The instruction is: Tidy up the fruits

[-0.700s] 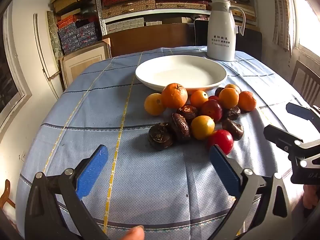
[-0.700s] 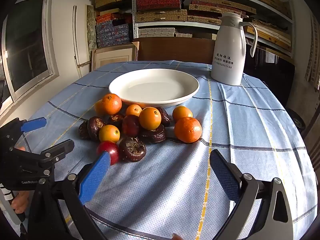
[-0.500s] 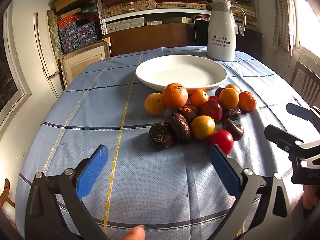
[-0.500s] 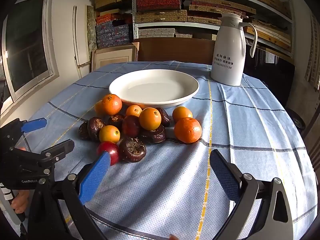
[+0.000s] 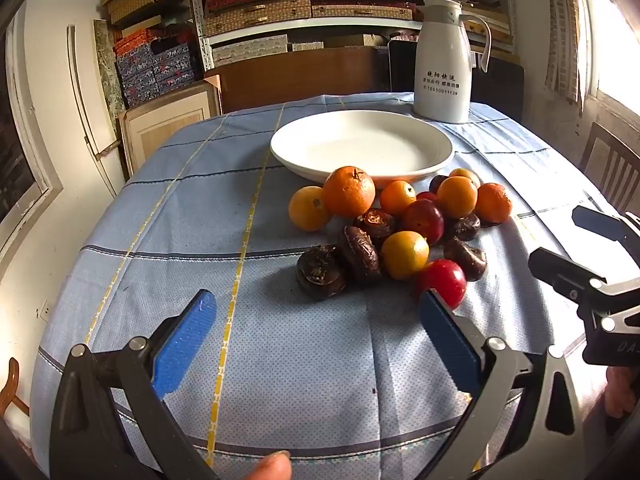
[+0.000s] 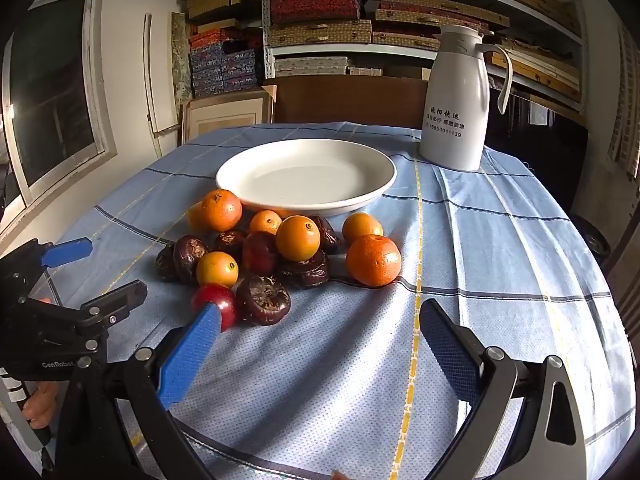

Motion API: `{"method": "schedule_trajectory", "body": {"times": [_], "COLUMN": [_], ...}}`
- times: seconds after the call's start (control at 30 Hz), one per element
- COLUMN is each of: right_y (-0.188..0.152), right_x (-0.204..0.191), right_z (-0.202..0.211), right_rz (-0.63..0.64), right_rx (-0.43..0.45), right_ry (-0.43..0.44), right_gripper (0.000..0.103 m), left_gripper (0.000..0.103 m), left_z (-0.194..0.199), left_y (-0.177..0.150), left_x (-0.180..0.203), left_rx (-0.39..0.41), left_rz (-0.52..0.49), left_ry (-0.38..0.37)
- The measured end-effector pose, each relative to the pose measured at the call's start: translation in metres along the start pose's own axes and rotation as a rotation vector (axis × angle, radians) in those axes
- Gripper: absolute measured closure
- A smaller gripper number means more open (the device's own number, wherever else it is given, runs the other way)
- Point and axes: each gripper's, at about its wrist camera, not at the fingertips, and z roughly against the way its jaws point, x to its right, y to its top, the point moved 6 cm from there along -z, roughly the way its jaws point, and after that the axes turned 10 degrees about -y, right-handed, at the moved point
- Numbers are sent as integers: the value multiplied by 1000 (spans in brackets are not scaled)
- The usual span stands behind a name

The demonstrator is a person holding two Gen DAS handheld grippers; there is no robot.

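A pile of fruit lies on the blue checked tablecloth in front of an empty white plate [image 5: 362,146] [image 6: 306,174]: several oranges [image 5: 349,191] [image 6: 373,260], dark wrinkled fruits [image 5: 320,272] [image 6: 263,300] and red fruits [image 5: 444,282] [image 6: 216,303]. My left gripper [image 5: 316,330] is open and empty, just short of the pile. My right gripper [image 6: 320,338] is open and empty, near the front of the pile. Each gripper shows at the edge of the other's view.
A white thermos jug [image 5: 442,60] [image 6: 456,98] stands behind the plate at the back right. Shelves of boxes fill the back wall. A wooden chair [image 5: 610,164] stands at the table's right side.
Both grippers have crept slightly forward toward the fruit pile. The fruit has not moved.
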Motion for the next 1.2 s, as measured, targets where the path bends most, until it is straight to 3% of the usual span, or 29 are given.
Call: {"method": "schedule_trajectory", "body": {"times": [1.2], "right_y": [1], "right_x": [0], "right_z": [6], "right_rz": [4], "right_rx": [31], "right_ry": [-2], "right_gripper": [3], "left_gripper": [4], "left_z": [-9], "left_y": [-2], "left_x": [-3], "left_rx": [-26], "left_rz": [22], "left_ry": [-17]}}
